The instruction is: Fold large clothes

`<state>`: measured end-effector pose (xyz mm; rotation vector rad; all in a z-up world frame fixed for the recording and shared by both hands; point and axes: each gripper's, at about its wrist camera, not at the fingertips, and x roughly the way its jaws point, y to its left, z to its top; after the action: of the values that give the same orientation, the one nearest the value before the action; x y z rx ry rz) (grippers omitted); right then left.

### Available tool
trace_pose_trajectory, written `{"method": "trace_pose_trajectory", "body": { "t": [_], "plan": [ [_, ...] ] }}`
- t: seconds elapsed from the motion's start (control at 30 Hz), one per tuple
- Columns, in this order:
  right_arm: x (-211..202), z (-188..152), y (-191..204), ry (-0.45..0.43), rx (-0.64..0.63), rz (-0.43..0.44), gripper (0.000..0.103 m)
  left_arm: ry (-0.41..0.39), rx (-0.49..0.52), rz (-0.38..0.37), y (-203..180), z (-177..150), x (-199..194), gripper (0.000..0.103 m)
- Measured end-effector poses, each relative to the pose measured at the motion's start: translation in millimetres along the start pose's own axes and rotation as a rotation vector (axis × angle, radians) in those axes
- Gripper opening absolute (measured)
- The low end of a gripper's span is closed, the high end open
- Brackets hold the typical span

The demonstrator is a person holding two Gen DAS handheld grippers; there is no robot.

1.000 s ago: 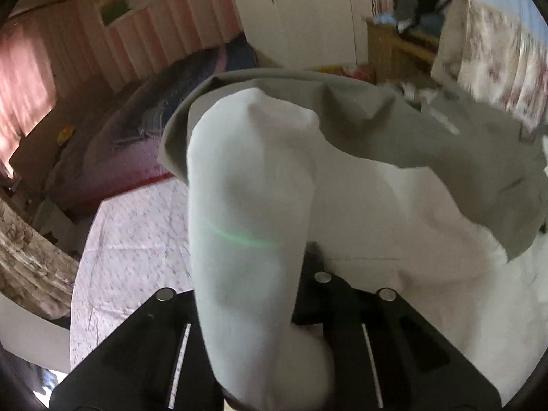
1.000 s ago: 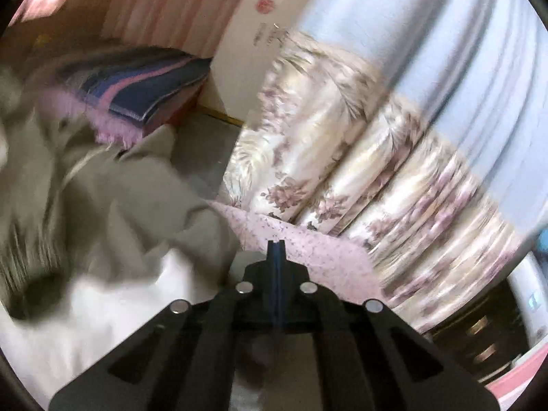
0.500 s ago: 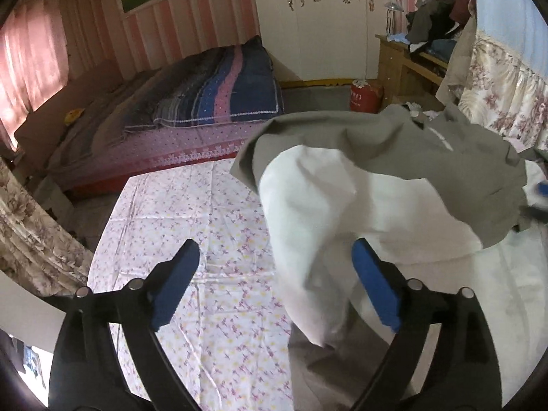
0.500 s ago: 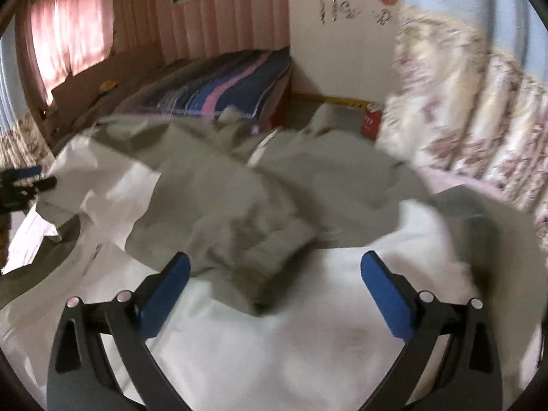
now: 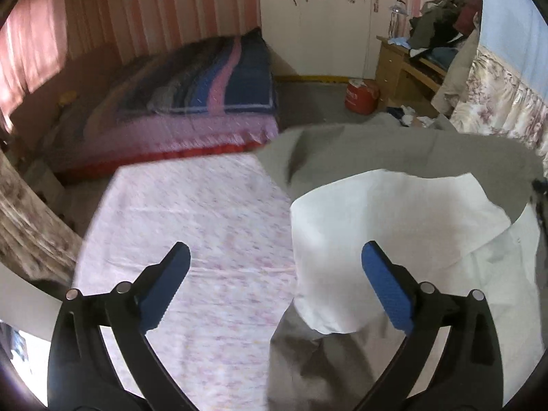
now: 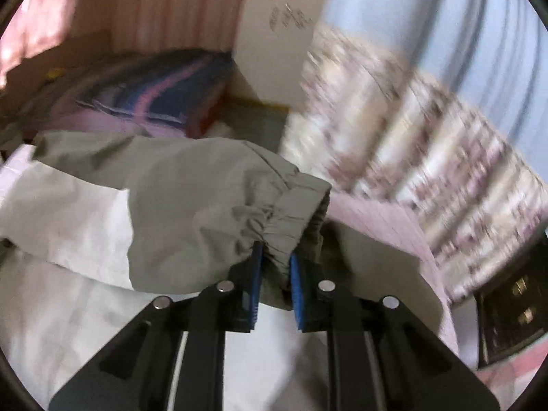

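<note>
While the floral-sheeted bench (image 5: 191, 226) fills the left and centre of the left wrist view, the grey-and-white jacket (image 5: 394, 226) lies rumpled across the right half of that frame, its white part turned up and its grey shell bunched behind; no tidy fold shows, so the work looks to be at an early stage, with sleeves to bring in and the body yet to be doubled; the striped bed (image 5: 205, 82) sits in the upper left; the left claw (image 5: 274, 274) is spread wide and grasps nothing, the jacket's edge just under it; the right claw (image 6: 275, 274), low centre of its frame, is clenched on the sleeve cuff (image 6: 291, 215), lifted off the cloth.
</note>
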<state>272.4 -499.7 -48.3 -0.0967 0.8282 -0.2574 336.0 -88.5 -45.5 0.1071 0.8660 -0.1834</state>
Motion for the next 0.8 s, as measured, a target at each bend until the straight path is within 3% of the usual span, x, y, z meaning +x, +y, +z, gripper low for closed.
{"method": "trace_pose_trajectory", "body": {
  "t": [0.07,0.17,0.2,0.27,0.33,0.47,0.6,0.8],
  "plan": [
    [12,-10,-5,0.036,-0.001,-0.004,0.018,0.047,0.028,-0.013,-15,-5,18,0.099],
    [21,-25,-1,0.066,-0.034,0.026,0.024,0.108,0.093,0.051,-31,-14,43,0.099],
    [24,-27,2,0.078,-0.041,0.043,0.039,0.131,0.112,0.080,-34,-18,53,0.099],
    [27,-30,4,0.082,-0.042,0.065,0.052,0.175,0.138,0.139,-30,-28,65,0.099],
    [24,-34,2,0.078,-0.033,0.074,0.082,0.206,0.130,0.167,-21,-40,75,0.099],
    [4,-44,-7,0.030,0.007,0.141,0.084,0.149,0.069,0.118,-4,-50,62,0.094],
    [-26,-52,-12,-0.024,0.016,0.159,0.087,0.064,0.068,0.081,-1,-52,26,0.092],
    [-80,-77,-25,-0.082,0.046,0.194,0.089,-0.024,0.033,0.003,2,-67,-53,0.100]
  ]
}}
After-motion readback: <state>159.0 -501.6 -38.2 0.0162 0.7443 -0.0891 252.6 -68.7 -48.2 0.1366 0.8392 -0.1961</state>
